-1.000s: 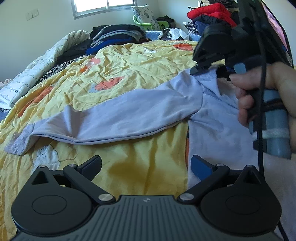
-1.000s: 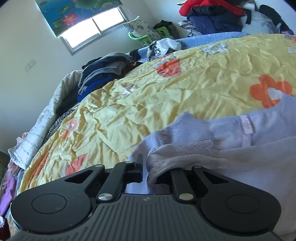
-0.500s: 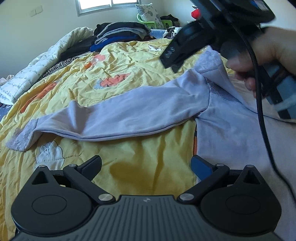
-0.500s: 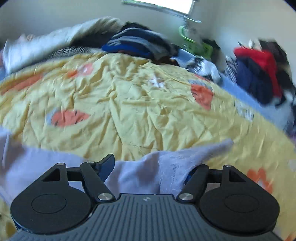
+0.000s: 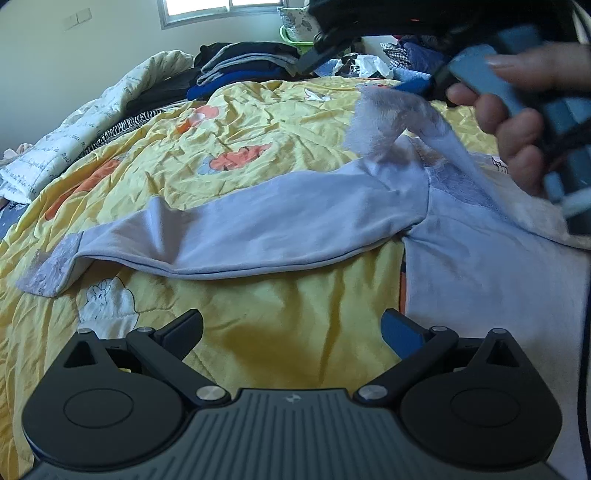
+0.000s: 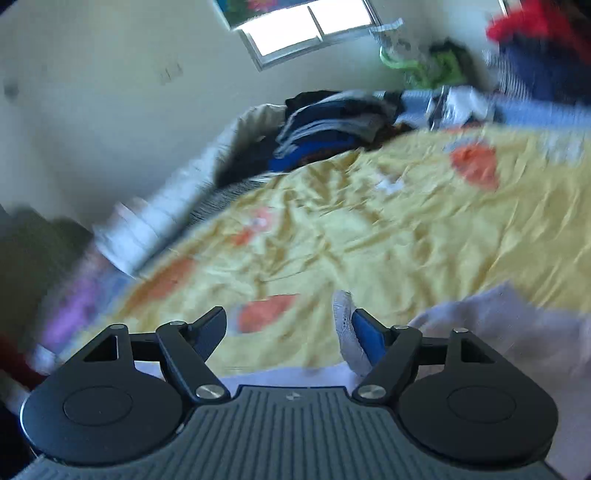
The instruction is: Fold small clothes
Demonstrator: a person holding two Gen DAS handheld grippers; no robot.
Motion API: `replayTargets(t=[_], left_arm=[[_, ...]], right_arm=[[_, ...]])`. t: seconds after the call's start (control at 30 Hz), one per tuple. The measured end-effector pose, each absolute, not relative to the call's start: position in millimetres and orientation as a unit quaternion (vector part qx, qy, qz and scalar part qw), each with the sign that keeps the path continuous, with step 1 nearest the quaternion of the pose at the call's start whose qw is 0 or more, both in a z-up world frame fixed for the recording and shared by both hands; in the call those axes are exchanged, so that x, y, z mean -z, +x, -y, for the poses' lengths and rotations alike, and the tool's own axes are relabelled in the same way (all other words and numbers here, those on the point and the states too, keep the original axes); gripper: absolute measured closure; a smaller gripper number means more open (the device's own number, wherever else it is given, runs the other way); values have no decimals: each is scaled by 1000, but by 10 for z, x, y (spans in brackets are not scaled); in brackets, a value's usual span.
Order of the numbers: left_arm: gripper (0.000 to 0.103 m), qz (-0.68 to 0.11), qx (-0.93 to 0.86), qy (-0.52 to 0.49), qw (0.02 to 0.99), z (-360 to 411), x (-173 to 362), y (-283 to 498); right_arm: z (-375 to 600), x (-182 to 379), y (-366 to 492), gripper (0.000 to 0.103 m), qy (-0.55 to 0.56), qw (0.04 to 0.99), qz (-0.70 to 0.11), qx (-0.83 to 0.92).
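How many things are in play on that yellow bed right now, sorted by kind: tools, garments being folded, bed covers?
Handheld grippers: 2, the left gripper and the right gripper, both with jaws apart
Garments being folded: 1, the lavender long-sleeved top
Bed covers: 1, the yellow floral quilt
Total: 4

One lavender shirt [image 5: 280, 214], two grippers [image 5: 291, 332]

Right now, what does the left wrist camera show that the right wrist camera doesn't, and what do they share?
Only the left wrist view shows the lavender top's long sleeve spread flat to its cuff, the person's right hand, and the open left gripper holding nothing. Only the right wrist view, blurred, shows the open right gripper from behind, with a lace edge lying against one finger. Both show the yellow flowered quilt, the stack of folded dark clothes and the window.
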State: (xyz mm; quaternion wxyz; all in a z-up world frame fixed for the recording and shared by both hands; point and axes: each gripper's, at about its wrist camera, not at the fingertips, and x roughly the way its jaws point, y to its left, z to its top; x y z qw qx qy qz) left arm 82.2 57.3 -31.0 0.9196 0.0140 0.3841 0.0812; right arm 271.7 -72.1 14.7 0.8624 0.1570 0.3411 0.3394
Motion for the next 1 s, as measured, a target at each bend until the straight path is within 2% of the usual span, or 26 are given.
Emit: replayTargets(t=[0.07, 0.2, 0.3, 0.4, 0.57, 0.6, 0.67, 0.7, 0.73, 0.77, 0.8, 0.87, 0.93, 1.0], left_arm=[[0, -383, -82, 13, 920, -584, 302, 814], [0, -381, -89, 15, 920, -602, 295, 783], [0, -386, -93, 11, 918, -604, 313, 807], [0, -389, -91, 14, 917, -585, 318, 802], [0, -382, -98, 25, 919, -597, 301, 772], [0, -383, -101, 22, 918, -613, 308, 782], [0, -390, -99, 10, 915, -644, 327, 811], [0, -391, -98, 4, 915, -661, 335, 815], [0, -391, -97, 2, 915, -663, 340, 811], [0, -391, -97, 3, 915, -658, 346, 808], [0, -391, -97, 7, 915, -646, 349, 808], [0, -391, -95, 18, 915, -620, 342, 801], [0, -383, -97, 22, 918, -623, 318, 779], [0, -383, -102, 21, 918, -641, 312, 787]], right_arm=[[791, -72, 2722, 24, 183, 856, -354, -330], [828, 64, 2616, 22, 165, 885, -348, -263], [713, 261, 2709, 21, 211, 819, -402, -351], [581, 120, 2711, 21, 247, 813, -363, -381], [660, -68, 2764, 1, 308, 802, -312, -407], [650, -84, 2740, 2, 281, 822, -307, -389], [509, -93, 2707, 2, 154, 865, -340, -335], [505, -59, 2692, 2, 151, 858, -348, -345], [596, -2, 2703, 2, 209, 829, -348, -383], [662, 38, 2717, 6, 260, 808, -349, -397], [690, 35, 2725, 5, 273, 811, -350, -382], [657, -64, 2705, 6, 235, 842, -336, -350], [718, -80, 2695, 7, 257, 832, -327, -366], [664, -164, 2652, 5, 187, 875, -327, -305]])
